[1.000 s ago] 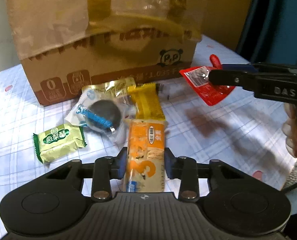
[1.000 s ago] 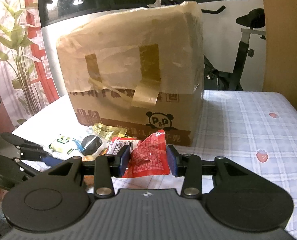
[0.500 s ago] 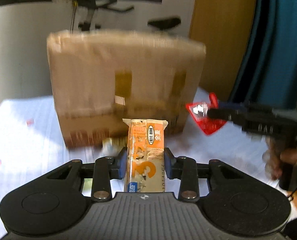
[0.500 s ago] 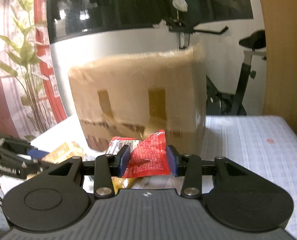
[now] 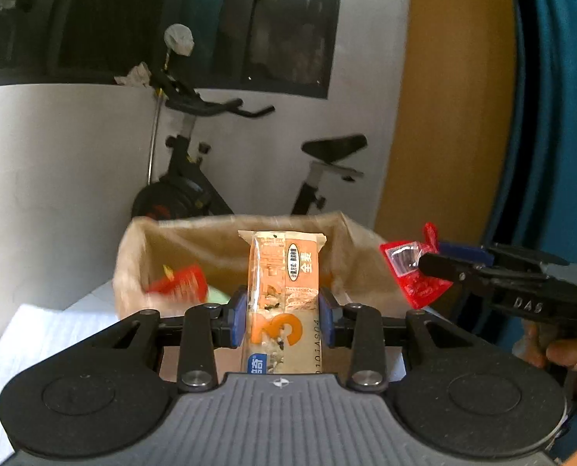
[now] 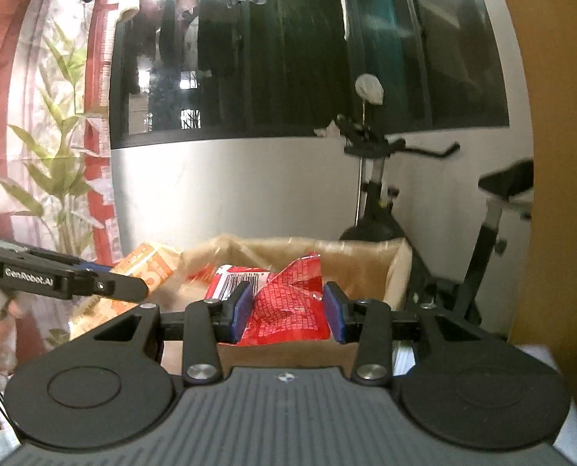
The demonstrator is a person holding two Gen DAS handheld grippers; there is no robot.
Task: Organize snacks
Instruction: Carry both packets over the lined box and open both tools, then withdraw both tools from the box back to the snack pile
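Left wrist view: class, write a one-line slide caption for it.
Left tool grips an orange snack bar above the open cardboard box, while the right tool holds a red packet alongside.

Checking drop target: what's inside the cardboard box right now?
In the box, left view shows a red packet and a bit of green beside it. The held orange bar and the near wall hide the rest of the floor.
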